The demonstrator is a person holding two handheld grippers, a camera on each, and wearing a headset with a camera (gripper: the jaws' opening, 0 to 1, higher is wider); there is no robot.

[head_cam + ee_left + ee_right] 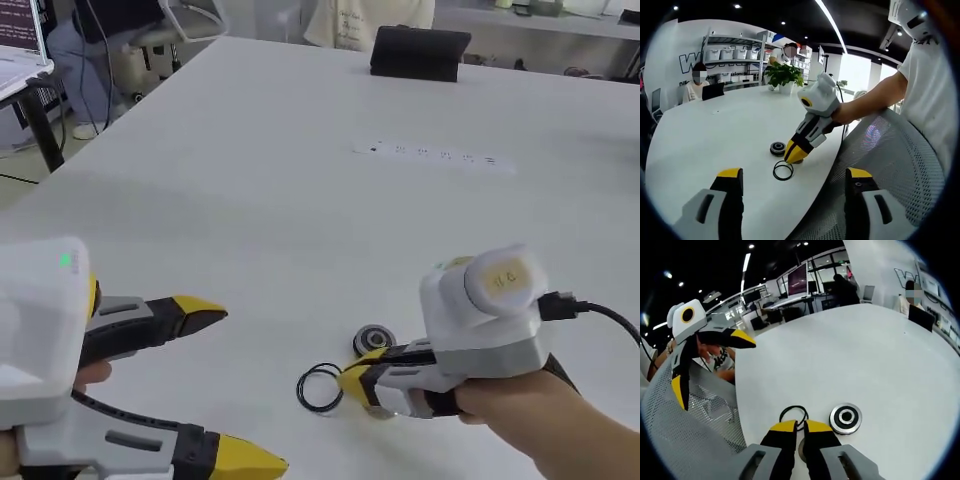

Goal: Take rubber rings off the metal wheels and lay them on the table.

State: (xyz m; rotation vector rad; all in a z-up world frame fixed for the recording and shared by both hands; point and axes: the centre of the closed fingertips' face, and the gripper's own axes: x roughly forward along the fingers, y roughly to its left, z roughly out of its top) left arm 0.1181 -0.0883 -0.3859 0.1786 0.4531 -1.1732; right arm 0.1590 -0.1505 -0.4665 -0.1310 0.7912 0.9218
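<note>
Bright overhead lighting, sharp, fisheye edge distortion.

The surface point(300, 200) lies open and wide ahead; near the right tool point(349, 381), a wheel point(372, 340) and a loose ring point(320, 387) crowd the approach.

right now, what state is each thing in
left gripper: open, holding nothing
right gripper: jaws drawn together, tips down at the table
rubber ring: loose, lying flat on the table by the right gripper's tips
metal wheel: lying flat, nothing gripping it
</note>
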